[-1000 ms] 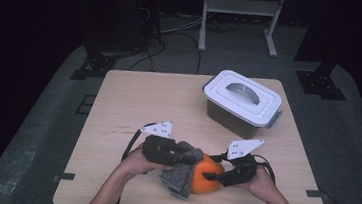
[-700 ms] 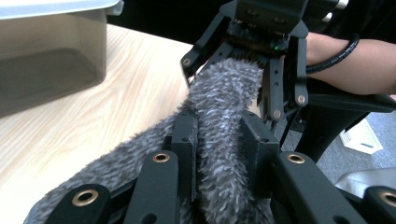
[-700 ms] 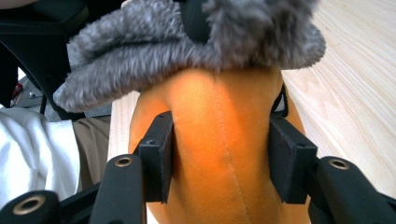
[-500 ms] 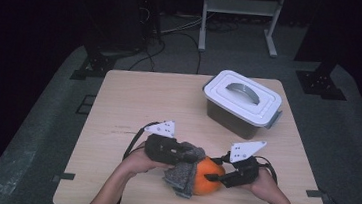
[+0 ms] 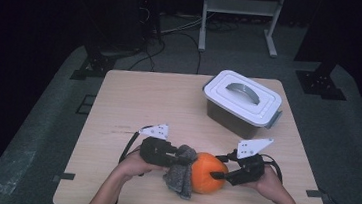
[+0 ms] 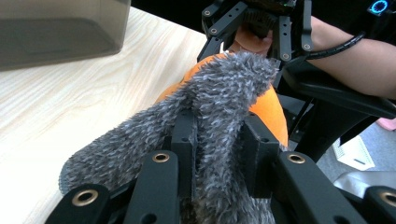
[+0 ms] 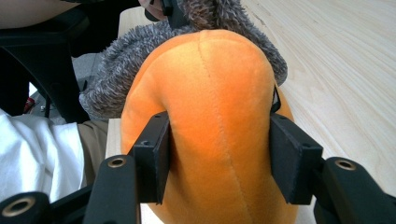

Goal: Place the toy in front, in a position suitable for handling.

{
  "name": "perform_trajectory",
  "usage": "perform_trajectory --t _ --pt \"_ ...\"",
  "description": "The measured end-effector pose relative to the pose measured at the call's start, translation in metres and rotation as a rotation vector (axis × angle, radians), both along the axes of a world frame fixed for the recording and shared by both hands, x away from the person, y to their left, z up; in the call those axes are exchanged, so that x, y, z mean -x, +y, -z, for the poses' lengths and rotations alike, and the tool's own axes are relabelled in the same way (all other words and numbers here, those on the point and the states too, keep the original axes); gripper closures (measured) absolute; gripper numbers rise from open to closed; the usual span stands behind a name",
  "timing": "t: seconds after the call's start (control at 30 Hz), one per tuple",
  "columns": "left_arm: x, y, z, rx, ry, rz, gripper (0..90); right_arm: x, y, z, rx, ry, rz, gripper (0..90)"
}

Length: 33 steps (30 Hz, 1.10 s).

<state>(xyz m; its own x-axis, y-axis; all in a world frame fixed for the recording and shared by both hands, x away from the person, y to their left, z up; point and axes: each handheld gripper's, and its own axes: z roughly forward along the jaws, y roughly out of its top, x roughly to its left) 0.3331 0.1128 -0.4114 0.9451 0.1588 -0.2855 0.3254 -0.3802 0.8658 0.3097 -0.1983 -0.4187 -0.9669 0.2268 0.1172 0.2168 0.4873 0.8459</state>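
An orange plush ball point(image 5: 205, 173) rests near the table's front edge. A grey fuzzy cloth point(image 5: 180, 176) is draped against its left side. My left gripper point(image 5: 177, 157) is shut on the cloth, and its jaws pinch a fold of grey fuzzy cloth point(image 6: 210, 93) over the orange plush point(image 6: 273, 114). My right gripper point(image 5: 215, 174) holds the plush from the right. Its pads point(image 7: 156, 154) dent the orange plush point(image 7: 215, 93) on both sides. Its jaws have just been opening a little with the plush still between them. Behind the plush shows the grey cloth point(image 7: 116, 74).
A grey lidded container point(image 5: 242, 102) with a handle stands at the table's back right and also shows as the container point(image 6: 60, 28) in the left gripper view. The wooden table point(image 5: 144, 98) stretches behind the hands. The front edge lies just below the plush.
Little differs: both hands have sunk slightly toward the table, still gripping the cloth and the plush.
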Motion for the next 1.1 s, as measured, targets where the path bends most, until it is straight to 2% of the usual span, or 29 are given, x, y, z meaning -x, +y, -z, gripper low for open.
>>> perform_trajectory --t 0.13,0.3,0.4,0.53,0.67,0.73,0.83,0.9,1.0,1.1 --pt "0.000 0.000 0.001 0.001 0.000 -0.002 69.8 -0.001 -0.001 0.000 -0.001 0.004 0.000 42.7" --pt "0.000 -0.002 -0.001 -0.006 -0.005 -0.007 69.8 0.004 0.004 -0.010 0.038 0.031 0.050 31.4" --pt "0.000 -0.003 -0.002 -0.006 -0.003 -0.007 69.8 0.008 0.008 -0.016 0.055 0.023 0.067 27.3" --pt "0.002 -0.006 -0.004 -0.009 -0.007 0.007 69.8 0.013 0.014 -0.020 0.053 0.027 0.066 24.4" --pt "0.003 -0.010 -0.004 -0.010 -0.008 0.011 69.8 0.015 0.021 -0.019 0.075 0.025 0.070 23.2" --pt "0.003 -0.009 -0.004 -0.015 -0.010 0.008 69.7 0.013 0.022 -0.016 0.074 0.032 0.078 26.9" --pt "0.003 -0.007 -0.004 -0.005 -0.005 0.005 69.8 0.012 0.021 -0.013 0.061 0.012 0.062 42.4" --pt "0.002 -0.006 -0.007 0.009 -0.007 0.007 69.8 0.012 0.020 -0.014 0.057 -0.010 0.047 48.7" --pt "0.003 -0.005 -0.012 0.039 -0.003 0.016 69.8 0.010 0.023 -0.015 0.047 -0.016 0.019 51.1" --pt "0.005 -0.008 -0.020 0.053 -0.019 0.036 69.8 0.008 0.030 -0.016 0.048 -0.023 -0.002 51.0"
